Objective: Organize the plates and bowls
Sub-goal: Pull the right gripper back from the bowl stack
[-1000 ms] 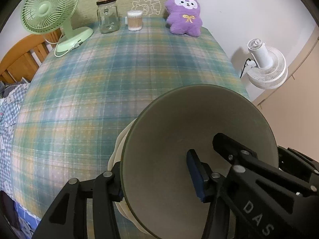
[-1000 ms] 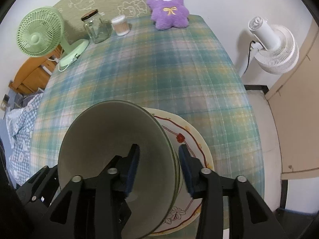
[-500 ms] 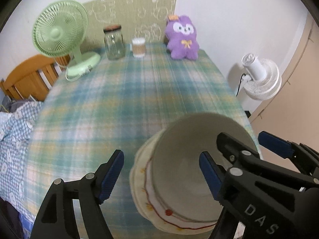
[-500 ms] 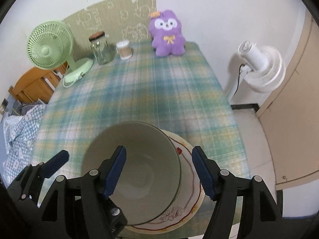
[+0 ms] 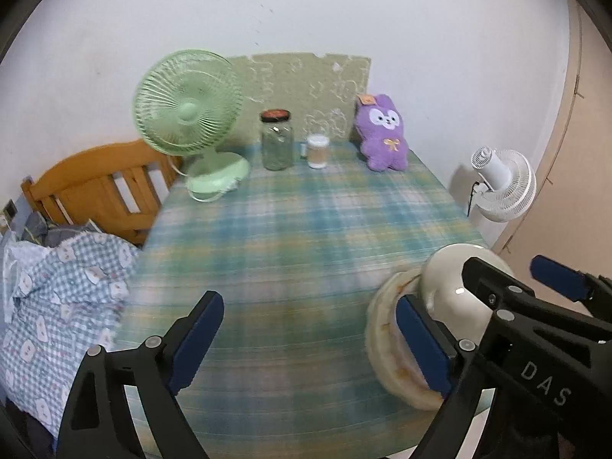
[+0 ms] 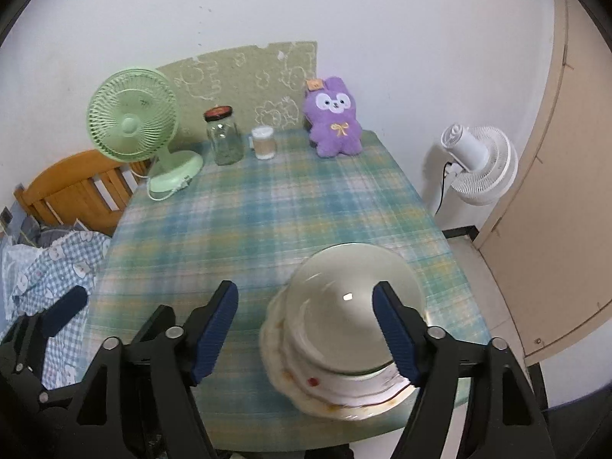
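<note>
Between the spread right tool (image 6: 306, 332) fingers, bowl (image 6: 352, 298) on plate (image 6: 325, 394).

Both views are evenly lit by soft indoor light, moderately bright, with no hard shadows on the white wall (image 6: 401, 38). A small specular glint sits on the bowl (image 6: 355, 298) in the right wrist view and another on its side in the left wrist view (image 5: 447, 287). The white fan (image 6: 478, 164) casts a faint grey shadow on the wall beside it. Motion blur smears the plaid tabletop (image 5: 298, 237) and the plate (image 5: 386, 329) in the left wrist view; the right wrist view is sharper at the back, with the plate's rim (image 6: 306, 394) smeared. Fisheye distortion bows the door (image 6: 566, 176) and leaves dark vignetted corners in both frames.
</note>
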Tool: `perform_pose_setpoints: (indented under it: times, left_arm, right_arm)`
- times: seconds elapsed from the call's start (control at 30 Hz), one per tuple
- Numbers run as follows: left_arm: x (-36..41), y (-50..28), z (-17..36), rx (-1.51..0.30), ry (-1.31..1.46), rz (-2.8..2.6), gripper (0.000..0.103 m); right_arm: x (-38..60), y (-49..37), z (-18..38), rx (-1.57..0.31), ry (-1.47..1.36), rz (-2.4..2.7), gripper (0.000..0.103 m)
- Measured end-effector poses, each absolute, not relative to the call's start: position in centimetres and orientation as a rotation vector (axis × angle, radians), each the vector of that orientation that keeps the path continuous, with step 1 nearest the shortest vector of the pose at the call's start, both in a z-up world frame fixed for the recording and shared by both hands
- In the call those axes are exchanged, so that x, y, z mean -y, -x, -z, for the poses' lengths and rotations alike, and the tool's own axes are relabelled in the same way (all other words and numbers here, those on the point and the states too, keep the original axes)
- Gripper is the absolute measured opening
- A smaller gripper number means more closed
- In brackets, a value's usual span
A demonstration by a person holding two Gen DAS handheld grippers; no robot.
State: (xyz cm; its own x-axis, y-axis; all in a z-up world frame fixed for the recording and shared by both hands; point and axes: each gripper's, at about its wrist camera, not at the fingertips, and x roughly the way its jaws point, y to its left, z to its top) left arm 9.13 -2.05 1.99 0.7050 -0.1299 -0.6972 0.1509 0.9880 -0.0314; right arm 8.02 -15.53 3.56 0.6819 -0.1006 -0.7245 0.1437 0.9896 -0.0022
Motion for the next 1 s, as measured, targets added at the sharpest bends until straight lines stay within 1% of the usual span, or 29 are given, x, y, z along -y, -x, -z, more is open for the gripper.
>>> perform_pose_setpoints:
  times: [0.1,0.3,0.43,1.0]
  left_arm:
    - [-0.4,-8.3,-2.1,-0.746,-0.039,0.152,0.097]
    - [-4.5,-7.2,-1.7,-0.72,-0.057,0.141,0.098]
    - [-6.4,-6.1,-1.3,-0.682,-0.058,0.132,0.102]
    - [-9.4,-3.2,4.3,-0.629,-0.016,0.064,0.103]
  right_arm:
    - [13.2,-6.8,-3.7,-0.776,-0.044,0.147,0.082]
    - [9.7,-4.7,-3.5,-0.735,-0.055,0.153,0.083]
    - [8.2,-3.4,-2.8,-0.705,-0.07,0.144,0.089]
    - [7.8,-0.7,3.1,-0.616,-0.047,0.124,0.089]
